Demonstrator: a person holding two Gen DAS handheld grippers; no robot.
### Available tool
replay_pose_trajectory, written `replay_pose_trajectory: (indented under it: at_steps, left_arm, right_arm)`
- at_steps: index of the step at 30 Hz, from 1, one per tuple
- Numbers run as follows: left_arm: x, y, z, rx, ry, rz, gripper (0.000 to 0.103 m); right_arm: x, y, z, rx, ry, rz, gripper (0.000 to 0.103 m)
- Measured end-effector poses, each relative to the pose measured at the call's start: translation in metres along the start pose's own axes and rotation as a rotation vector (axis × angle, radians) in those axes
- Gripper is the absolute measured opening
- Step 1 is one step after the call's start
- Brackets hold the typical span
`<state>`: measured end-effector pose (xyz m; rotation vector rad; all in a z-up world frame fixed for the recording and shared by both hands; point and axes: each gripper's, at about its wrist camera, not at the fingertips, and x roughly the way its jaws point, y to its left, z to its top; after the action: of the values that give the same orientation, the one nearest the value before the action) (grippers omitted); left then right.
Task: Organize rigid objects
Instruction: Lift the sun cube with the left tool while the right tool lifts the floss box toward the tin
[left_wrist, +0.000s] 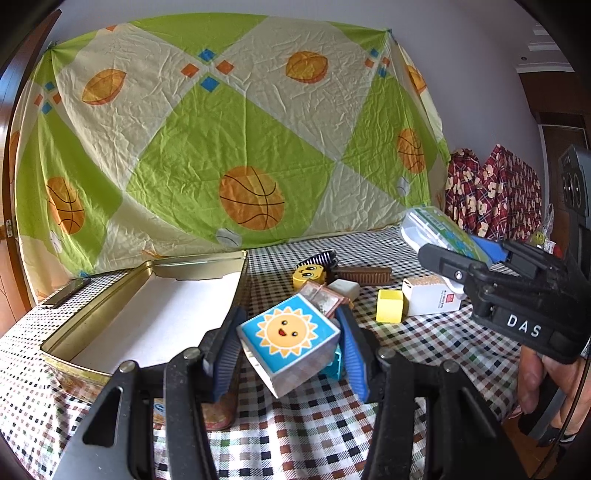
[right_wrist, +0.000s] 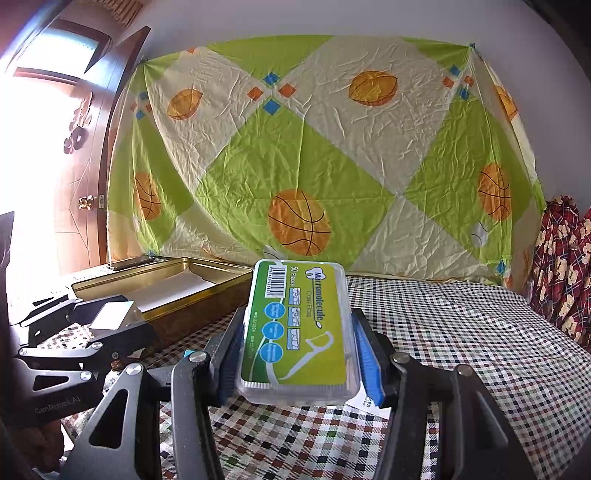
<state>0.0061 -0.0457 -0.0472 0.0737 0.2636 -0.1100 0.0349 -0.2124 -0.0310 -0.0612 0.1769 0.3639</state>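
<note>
The left gripper (left_wrist: 288, 350) is clamping a tilted cube with a blue face showing a smiling yellow sun (left_wrist: 290, 338), holding it above the checked tabletop (left_wrist: 424, 347), just right of the open gold-coloured rectangular metal tin (left_wrist: 147, 295). The right gripper (right_wrist: 295, 354) is gripping a clear plastic box of dental floss picks with a green label (right_wrist: 297, 325) between its blue pads, raised over the same checked cloth. Behind the cube, a yellow wooden cube (left_wrist: 389, 305), a white carton (left_wrist: 430, 297), a yellow smiley block (left_wrist: 308, 276) and a brown brush (left_wrist: 364, 276) are lying close together on the tabletop.
</note>
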Motion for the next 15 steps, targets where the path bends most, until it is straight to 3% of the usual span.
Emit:
replay_pose_trajectory:
  at_steps: [15]
  left_arm:
    - [-0.001, 0.035, 0.006, -0.071, -0.020, 0.073, 0.050]
  right_arm:
    - [-0.001, 0.000, 0.001, 0.012, -0.009, -0.026, 0.056]
